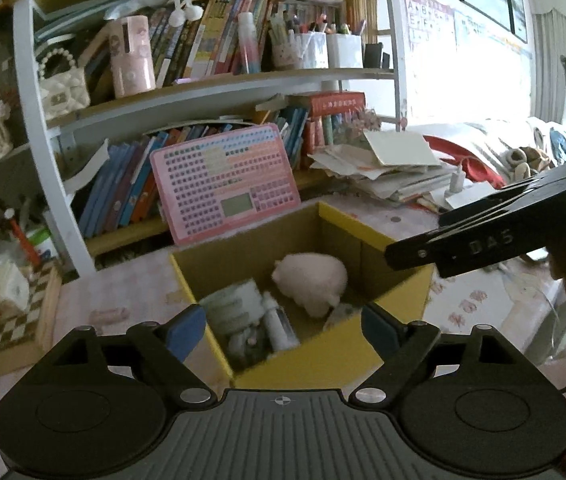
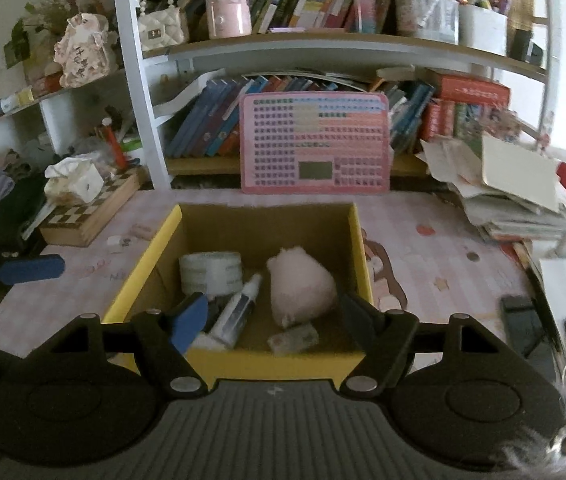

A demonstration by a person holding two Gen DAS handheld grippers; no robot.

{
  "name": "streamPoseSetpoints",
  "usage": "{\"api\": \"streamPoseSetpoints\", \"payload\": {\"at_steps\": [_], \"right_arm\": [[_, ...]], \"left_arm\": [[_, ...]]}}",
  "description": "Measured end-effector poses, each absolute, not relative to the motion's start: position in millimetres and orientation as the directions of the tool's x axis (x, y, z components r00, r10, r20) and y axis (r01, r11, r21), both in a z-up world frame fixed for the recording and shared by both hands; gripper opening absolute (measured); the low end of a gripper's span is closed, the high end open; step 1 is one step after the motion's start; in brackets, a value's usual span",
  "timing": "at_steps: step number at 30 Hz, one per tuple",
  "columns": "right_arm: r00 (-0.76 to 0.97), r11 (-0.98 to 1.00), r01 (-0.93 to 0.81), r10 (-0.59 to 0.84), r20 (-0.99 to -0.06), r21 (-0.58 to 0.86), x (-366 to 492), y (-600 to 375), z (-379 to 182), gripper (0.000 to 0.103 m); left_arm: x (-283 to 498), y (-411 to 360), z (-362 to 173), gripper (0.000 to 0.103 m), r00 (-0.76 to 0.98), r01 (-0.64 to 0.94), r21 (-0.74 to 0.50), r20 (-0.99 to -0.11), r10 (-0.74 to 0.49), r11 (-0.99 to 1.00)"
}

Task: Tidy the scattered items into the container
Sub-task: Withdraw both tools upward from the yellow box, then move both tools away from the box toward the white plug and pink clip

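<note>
- Yellow cardboard box (image 2: 239, 360) sits mid-tabletop, already holding a plush toy (image 2: 301, 286), tape roll (image 2: 211, 272) and bottle (image 2: 239, 312).
- Left gripper (image 1: 283, 330) and right gripper (image 2: 273, 320) hang over it, jaws spread, nothing between them.
- Judged step: drop-off done; next, seek leftovers such as the small eraser-like bit (image 2: 117, 242) by the tabletop's left edge.

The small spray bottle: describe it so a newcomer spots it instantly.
Find the yellow-rimmed cardboard box on the pink desk. Inside, the spray bottle lies slanted between the tape roll and the pink plush. It alone is slim, white, with a dark label.
</note>
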State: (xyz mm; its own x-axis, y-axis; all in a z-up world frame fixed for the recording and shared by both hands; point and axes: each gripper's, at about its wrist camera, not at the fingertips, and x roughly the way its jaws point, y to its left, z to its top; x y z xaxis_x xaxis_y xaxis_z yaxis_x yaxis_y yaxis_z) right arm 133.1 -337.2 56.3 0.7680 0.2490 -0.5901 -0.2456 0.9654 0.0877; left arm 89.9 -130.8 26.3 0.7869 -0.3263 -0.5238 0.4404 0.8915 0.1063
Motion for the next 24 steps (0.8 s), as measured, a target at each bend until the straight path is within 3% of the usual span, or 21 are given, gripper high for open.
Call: {"api": "streamPoseSetpoints", "payload": {"at_steps": [13,24], "right_arm": [[0.732,0.982,-0.161,0.183,-0.657,0.095,55.7,-308.5,25.8,0.079],[0.673,0.973,-0.212,0.210,-0.709,0.088,25.6,-252.0,3.5,0.083]], "left_arm": [[32.1,-91.1,1.4,0.089,0.751,0.413,0.100,-0.600,-0.276,0.905],[2.3,-52.8,-13.8,0.093,0.715,0.379,0.089,-0.660,-0.231,0.921]]}}
